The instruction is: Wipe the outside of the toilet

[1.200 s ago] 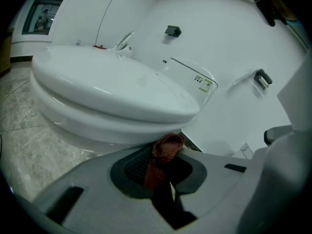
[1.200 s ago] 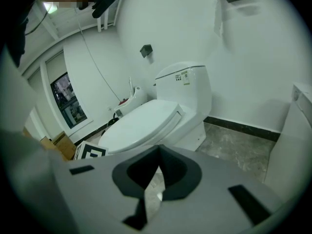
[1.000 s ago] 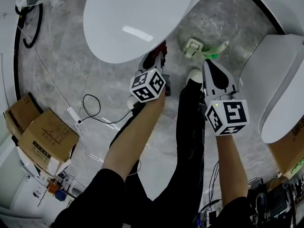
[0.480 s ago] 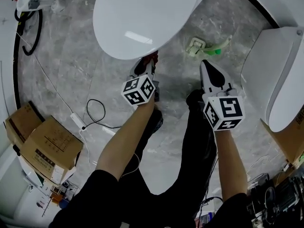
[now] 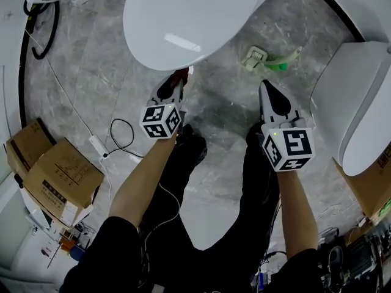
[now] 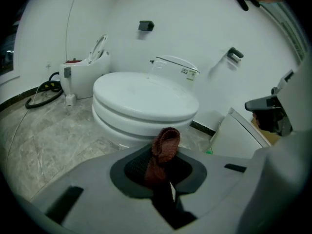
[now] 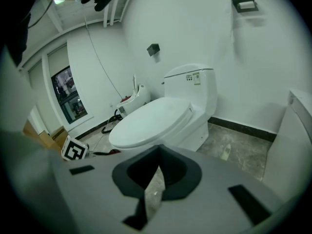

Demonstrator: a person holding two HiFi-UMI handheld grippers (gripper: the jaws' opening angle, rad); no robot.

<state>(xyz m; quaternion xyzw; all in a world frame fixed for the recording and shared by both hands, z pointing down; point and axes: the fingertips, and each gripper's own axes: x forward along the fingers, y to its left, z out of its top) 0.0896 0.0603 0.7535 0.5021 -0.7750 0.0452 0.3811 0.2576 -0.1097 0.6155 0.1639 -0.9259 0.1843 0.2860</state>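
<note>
The white toilet (image 5: 189,23) stands with its lid closed at the top of the head view; it also shows as the toilet (image 6: 146,99) and the toilet (image 7: 156,118) in the gripper views. My left gripper (image 5: 173,83) is just below the bowl's front rim, shut on a red-brown cloth (image 5: 181,73). In the left gripper view the cloth (image 6: 165,143) sticks up from between the jaws, a short way from the bowl. My right gripper (image 5: 265,89) hovers to the right over the floor, shut with nothing in it; only a thin slit shows between its jaws.
A green and white brush (image 5: 269,58) lies on the floor right of the toilet. Another white fixture (image 5: 360,102) stands at the right. Cardboard boxes (image 5: 61,179), a power strip with cable (image 5: 98,145) and a black hose (image 5: 40,26) are on the left. The person's legs are below.
The left gripper with the cloth has moved leftward under the bowl's front rim. The right gripper has barely moved.
</note>
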